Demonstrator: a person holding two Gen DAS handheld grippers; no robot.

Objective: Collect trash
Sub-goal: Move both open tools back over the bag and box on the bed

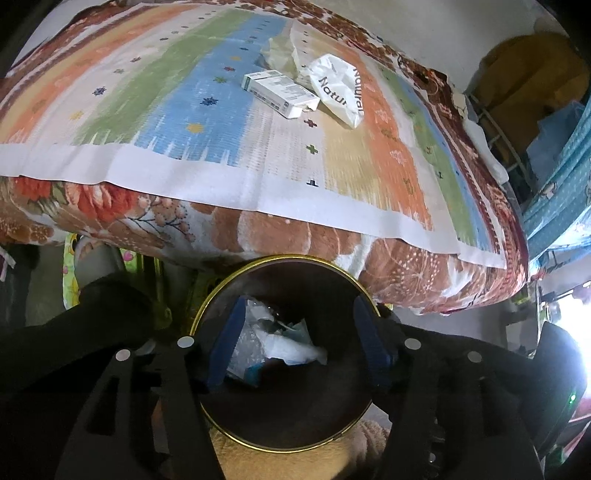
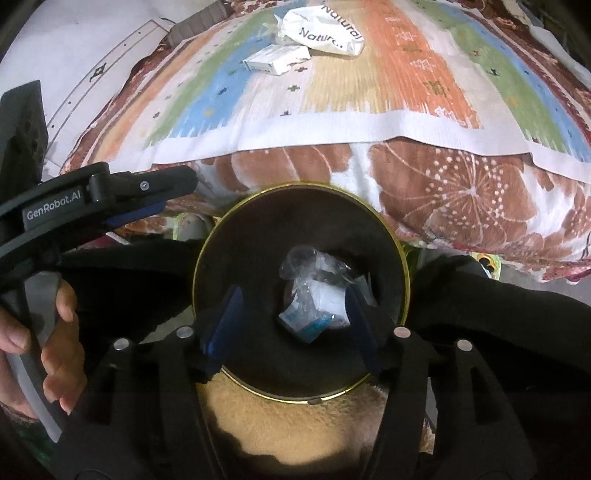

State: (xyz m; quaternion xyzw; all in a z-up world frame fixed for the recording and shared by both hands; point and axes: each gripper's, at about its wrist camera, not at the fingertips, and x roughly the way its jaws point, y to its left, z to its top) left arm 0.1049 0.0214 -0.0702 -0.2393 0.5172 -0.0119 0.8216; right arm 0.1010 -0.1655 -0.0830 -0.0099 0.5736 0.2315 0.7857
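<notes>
A dark round bin with a gold rim [image 1: 288, 258] stands on the floor against the bed, holding crumpled clear plastic and white wrappers [image 1: 280, 343]. My left gripper [image 1: 299, 306] hangs open over the bin's mouth, nothing between its blue pads. My right gripper [image 2: 293, 295] is open over the same bin [image 2: 299, 186], above the trash inside [image 2: 314, 299], and holds nothing. On the bed lie a white carton [image 1: 279, 92], a white "Natural" bag [image 1: 340, 92] and a crumpled pale wrapper [image 1: 280, 51]. The carton [image 2: 275, 59] and bag [image 2: 325, 33] also show in the right wrist view.
The bed carries a striped cloth [image 1: 166, 110] over a floral blanket [image 1: 295, 236]. A tan furry mat [image 2: 295, 435] lies under the bin. In the right wrist view the left gripper [image 2: 179, 192] and the hand on it [image 2: 55, 332] sit at the left. Cluttered shelves [image 1: 517, 110] stand at the right.
</notes>
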